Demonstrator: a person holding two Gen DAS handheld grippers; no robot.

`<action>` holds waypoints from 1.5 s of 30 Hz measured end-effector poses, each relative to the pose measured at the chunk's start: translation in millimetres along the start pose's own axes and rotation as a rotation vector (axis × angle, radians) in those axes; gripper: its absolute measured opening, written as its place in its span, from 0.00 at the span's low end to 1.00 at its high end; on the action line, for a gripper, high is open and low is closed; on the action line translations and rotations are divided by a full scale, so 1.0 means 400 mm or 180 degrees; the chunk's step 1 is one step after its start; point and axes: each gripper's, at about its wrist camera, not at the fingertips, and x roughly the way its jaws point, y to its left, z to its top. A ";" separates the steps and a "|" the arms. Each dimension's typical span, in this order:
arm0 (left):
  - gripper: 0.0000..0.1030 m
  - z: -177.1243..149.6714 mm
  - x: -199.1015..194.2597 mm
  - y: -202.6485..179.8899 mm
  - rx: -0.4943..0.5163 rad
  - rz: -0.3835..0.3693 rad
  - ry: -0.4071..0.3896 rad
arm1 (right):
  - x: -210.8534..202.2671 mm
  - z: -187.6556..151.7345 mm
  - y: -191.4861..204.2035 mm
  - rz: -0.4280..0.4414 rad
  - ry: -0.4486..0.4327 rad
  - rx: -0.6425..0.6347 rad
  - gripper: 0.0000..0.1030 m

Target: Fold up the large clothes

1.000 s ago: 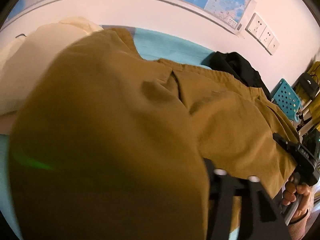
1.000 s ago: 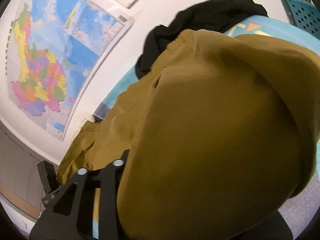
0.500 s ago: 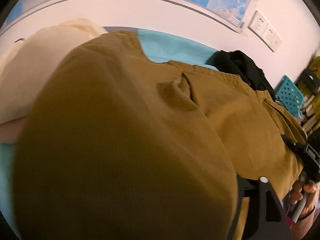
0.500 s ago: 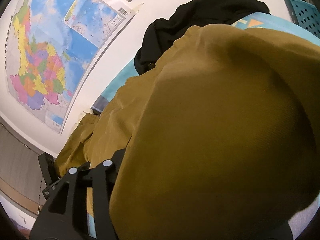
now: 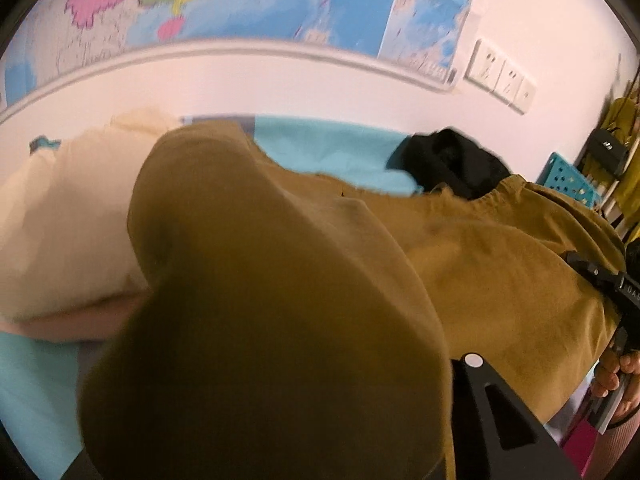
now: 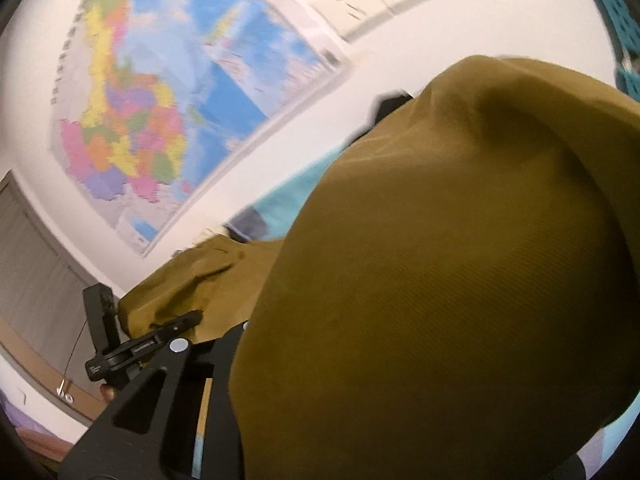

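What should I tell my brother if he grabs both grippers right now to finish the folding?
Left gripper: jaws have just been closing; brown garment pinched between them.
Right gripper: same, at the garment's other end.
Garment: near edge held up, the rest lying on the blue sheet, beside a cream cloth and a black garment.
Done: both grips taken.
Left: probably carry the edge across and lay it flat.

A coloured wall map (image 5: 248, 4) hangs beside white sockets (image 5: 502, 76). A teal perforated basket (image 5: 568, 182) stands at the right.
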 end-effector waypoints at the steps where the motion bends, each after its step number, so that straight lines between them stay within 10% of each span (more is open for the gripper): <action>1: 0.26 0.010 -0.013 -0.004 0.0032 -0.0036 -0.0029 | -0.009 0.011 0.019 0.0010 -0.0021 -0.0067 0.23; 14: 0.26 0.197 -0.300 0.060 0.0250 -0.0029 -0.0909 | -0.079 0.200 0.317 0.0567 -0.0573 -0.0837 0.22; 25: 0.26 0.308 -0.450 0.347 -0.0084 0.1212 -0.1311 | 0.285 0.264 0.574 0.1415 -0.0259 -0.0980 0.22; 40: 0.25 0.359 -0.419 0.846 -0.0805 0.1965 -0.1219 | 0.727 0.068 0.782 0.1815 0.0151 -0.1026 0.23; 45: 0.26 0.273 -0.260 1.004 -0.1127 0.2212 -0.0907 | 0.868 -0.066 0.715 0.1441 0.0947 -0.0921 0.37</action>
